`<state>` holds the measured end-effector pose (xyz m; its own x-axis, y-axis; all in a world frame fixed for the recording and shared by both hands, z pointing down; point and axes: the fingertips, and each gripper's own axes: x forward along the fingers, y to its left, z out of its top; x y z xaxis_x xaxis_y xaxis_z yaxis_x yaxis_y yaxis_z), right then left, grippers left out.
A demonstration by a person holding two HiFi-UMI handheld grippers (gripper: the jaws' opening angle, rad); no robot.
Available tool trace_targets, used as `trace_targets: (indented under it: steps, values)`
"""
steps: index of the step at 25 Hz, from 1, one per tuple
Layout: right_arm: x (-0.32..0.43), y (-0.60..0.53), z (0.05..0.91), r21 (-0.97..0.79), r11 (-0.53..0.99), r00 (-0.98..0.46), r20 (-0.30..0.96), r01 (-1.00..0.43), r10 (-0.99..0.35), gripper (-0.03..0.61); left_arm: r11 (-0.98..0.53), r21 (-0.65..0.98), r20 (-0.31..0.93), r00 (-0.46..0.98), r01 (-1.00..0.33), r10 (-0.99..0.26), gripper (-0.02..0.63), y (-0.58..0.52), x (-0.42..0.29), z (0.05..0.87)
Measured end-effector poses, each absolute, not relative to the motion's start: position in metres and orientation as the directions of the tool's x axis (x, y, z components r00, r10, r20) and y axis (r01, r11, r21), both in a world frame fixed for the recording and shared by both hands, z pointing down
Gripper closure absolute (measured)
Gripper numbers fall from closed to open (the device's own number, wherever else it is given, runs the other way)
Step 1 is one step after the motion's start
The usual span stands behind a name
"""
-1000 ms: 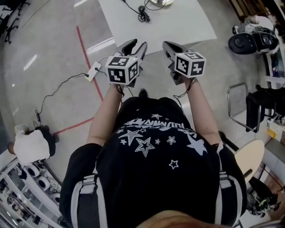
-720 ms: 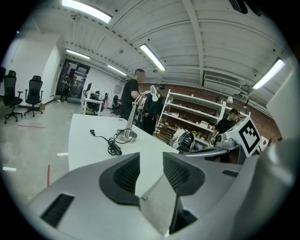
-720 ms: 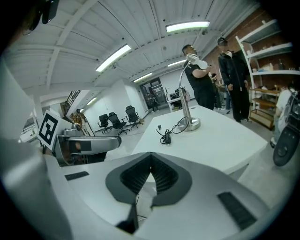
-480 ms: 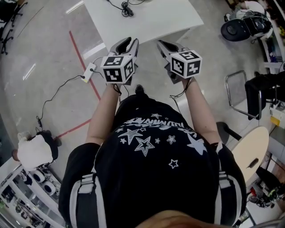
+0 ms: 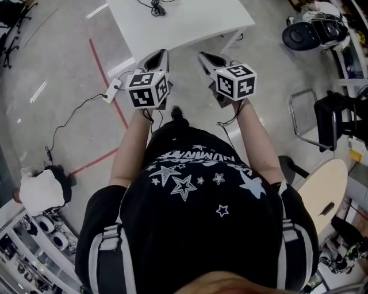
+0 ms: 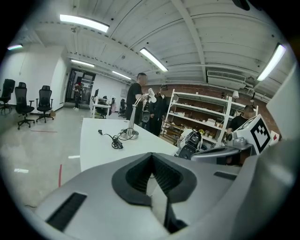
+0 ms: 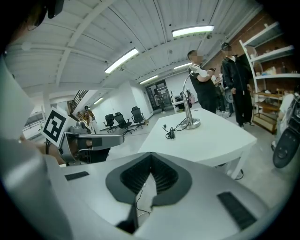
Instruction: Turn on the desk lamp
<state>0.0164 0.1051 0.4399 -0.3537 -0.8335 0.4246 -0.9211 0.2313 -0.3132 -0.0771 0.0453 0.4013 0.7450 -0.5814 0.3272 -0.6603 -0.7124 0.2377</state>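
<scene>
The desk lamp (image 6: 137, 114) is a slim metal gooseneck lamp on a round base. It stands at the far end of the white table (image 6: 96, 149), and the right gripper view shows the lamp (image 7: 190, 104) on the table (image 7: 213, 140) too. A black cable (image 5: 154, 7) lies coiled beside it. I hold both grippers side by side in front of the table's near edge (image 5: 190, 35), well short of the lamp. My left gripper (image 5: 156, 56) is shut with nothing in it, its jaws meeting (image 6: 152, 160). The right gripper (image 5: 206, 57) is also shut and empty (image 7: 151, 167).
A white power strip (image 5: 112, 92) with a black cord lies on the floor to the left, beside a red tape line (image 5: 107, 72). A metal chair frame (image 5: 307, 123) and a round wooden seat (image 5: 322, 192) stand to the right. People and shelves (image 6: 206, 117) stand behind the table.
The left gripper's jaws have gone from wide open to shut. Both grippers have drawn closer to the table edge, and the lamp base has slipped out of the head view's top.
</scene>
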Motion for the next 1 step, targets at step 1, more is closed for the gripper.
trace_targets:
  steps: [1]
  values:
    - [0.0152,0.1086,0.4391,-0.314,0.235,-0.357,0.422,-0.92,-0.833,0.575,-0.711,0.236,0.324,0.744,-0.662,-0.585,0.605,0.0484,-0.0777,0.3997]
